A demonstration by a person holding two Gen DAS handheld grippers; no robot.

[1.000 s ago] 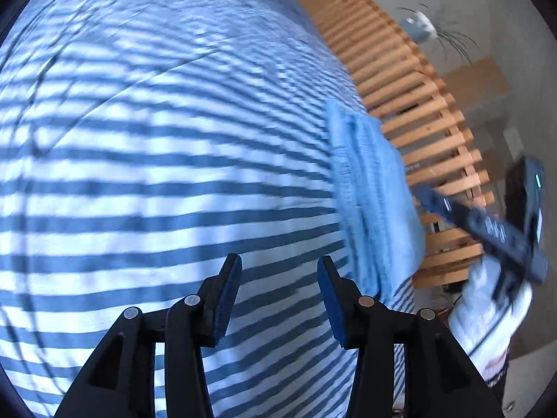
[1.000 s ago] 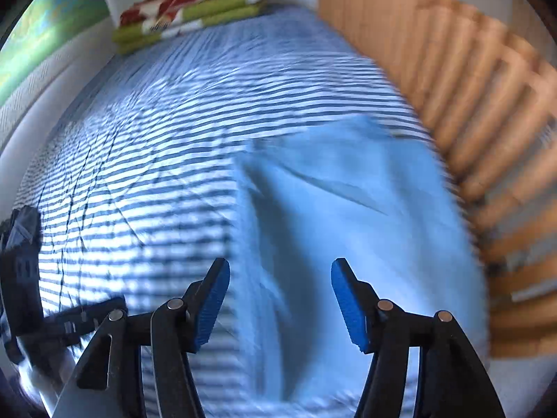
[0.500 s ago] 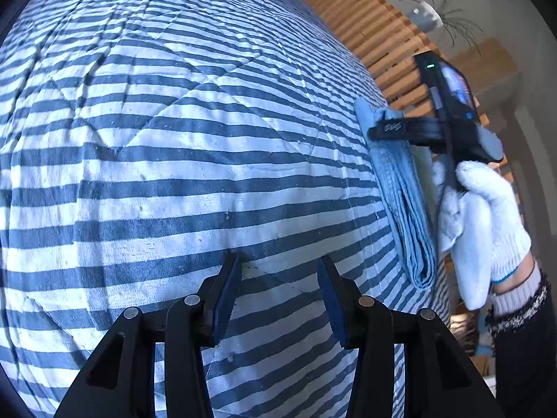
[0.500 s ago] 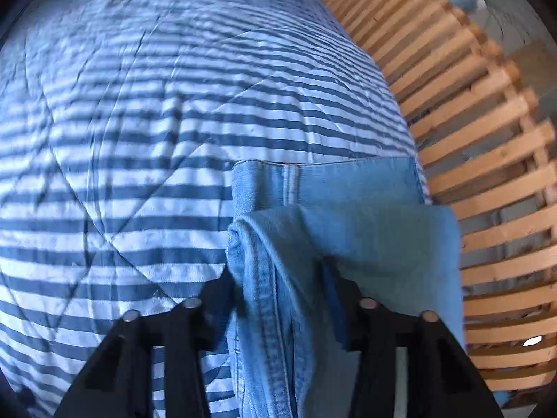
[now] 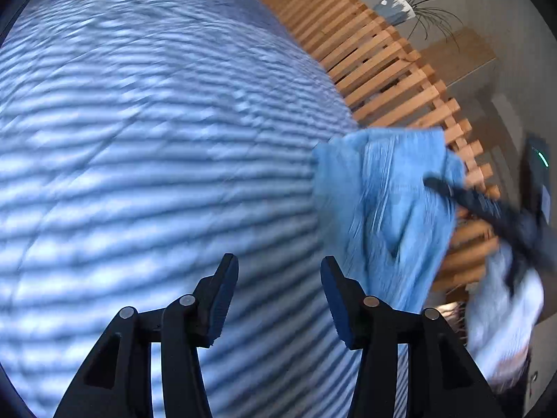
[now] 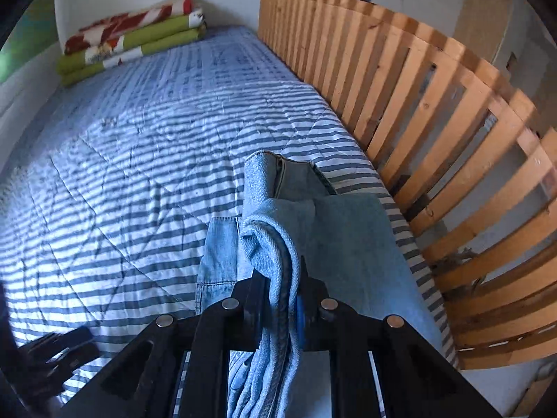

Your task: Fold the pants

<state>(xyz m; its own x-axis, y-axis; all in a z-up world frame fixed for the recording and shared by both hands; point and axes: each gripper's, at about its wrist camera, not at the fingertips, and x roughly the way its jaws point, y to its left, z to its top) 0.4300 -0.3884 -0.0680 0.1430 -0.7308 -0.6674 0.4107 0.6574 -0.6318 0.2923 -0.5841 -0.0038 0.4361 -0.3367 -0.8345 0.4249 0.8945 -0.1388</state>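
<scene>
Light blue denim pants (image 6: 278,244) with paler stitched seams lie on a blue-and-white striped cover (image 6: 139,181). An orange-brown wooden slat rail (image 6: 417,111) runs alongside. Folded blankets (image 6: 128,38) show lime green, red and white. Black grippers carry blue pads (image 5: 222,299).

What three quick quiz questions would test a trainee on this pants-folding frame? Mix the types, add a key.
1. True or false: the left gripper holds the jeans.
2. Which gripper has denim between its jaws? A) left B) right C) both
3. Fill in: the folded blankets lie at the far end of the ____.

Key: 1 false, its jaws are opening over the striped bedspread with nothing between them. 2 B, it is closing on a fold of the jeans. 3 bed.
</scene>
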